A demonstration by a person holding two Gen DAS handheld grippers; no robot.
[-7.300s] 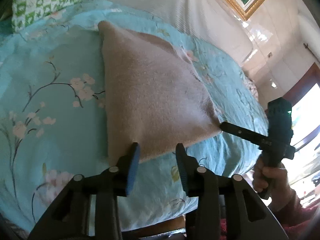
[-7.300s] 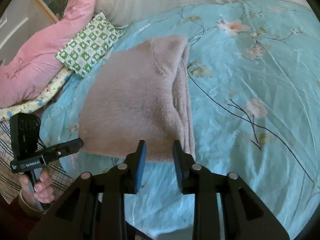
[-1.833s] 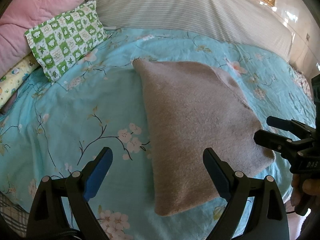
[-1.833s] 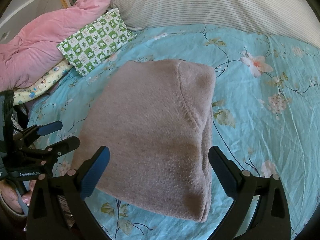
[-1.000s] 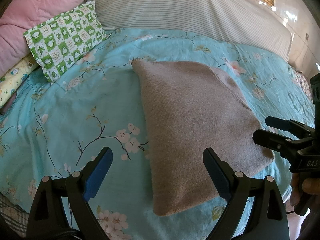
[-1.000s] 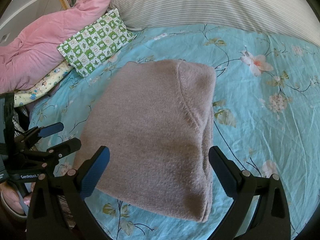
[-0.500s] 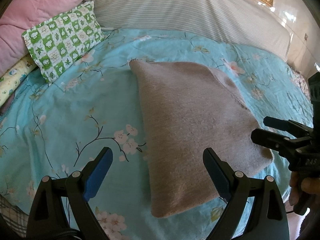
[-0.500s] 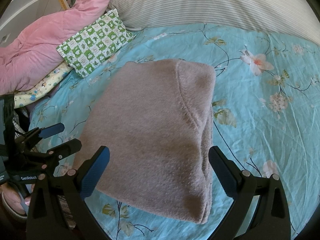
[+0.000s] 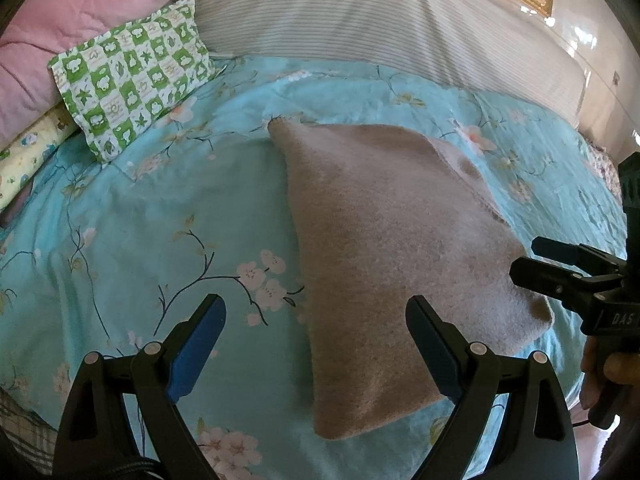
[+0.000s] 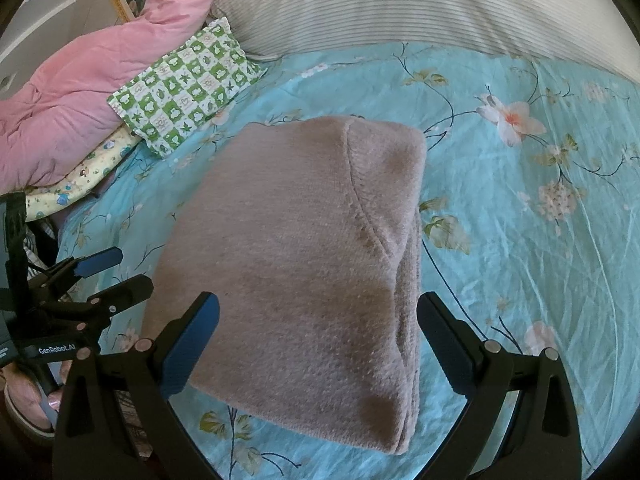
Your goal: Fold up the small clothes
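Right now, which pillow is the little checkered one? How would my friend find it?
Start at the turquoise flowered bedsheet, then look up toward the pink quilt. The small pillow leans against it, left of the folded beige sweater. Only it has green-and-white squares with tiny pictures.

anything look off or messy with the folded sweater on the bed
Nothing stands out. The folded taupe knit sweater lies flat on the turquoise floral bedsheet, layers stacked evenly along its right edge. Both the left gripper and right gripper are open and apart from it. The green checked pillow sits behind, untouched.
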